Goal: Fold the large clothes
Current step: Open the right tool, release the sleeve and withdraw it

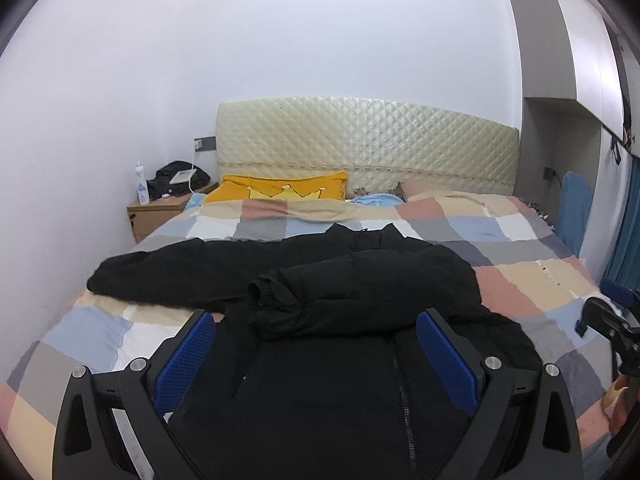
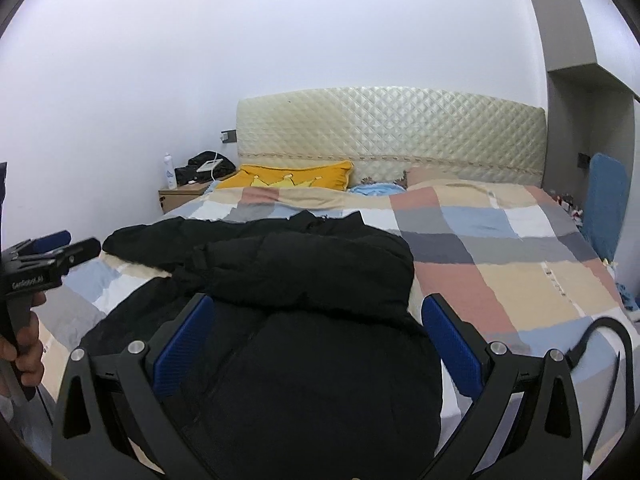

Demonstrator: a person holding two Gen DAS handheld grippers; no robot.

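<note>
A large black zip-up jacket [image 1: 328, 380] lies on the checked bedspread [image 1: 520, 288], front up, zipper down the middle. Its right sleeve [image 1: 360, 292] is folded across the chest; its left sleeve [image 1: 160, 272] stretches out to the left. My left gripper [image 1: 316, 328] is open and empty, hovering over the jacket's lower body. My right gripper [image 2: 316, 320] is open and empty over the jacket [image 2: 304, 360] near its right side. The left gripper also shows at the left edge of the right wrist view [image 2: 56, 248], held in a hand.
A quilted cream headboard [image 1: 368, 148] and a yellow pillow [image 1: 280, 188] are at the far end. A bedside table [image 1: 156, 212] with a bottle and a black bag stands far left. A blue cushion [image 1: 576, 212] leans at the right wall. A black strap [image 2: 612, 344] lies at right.
</note>
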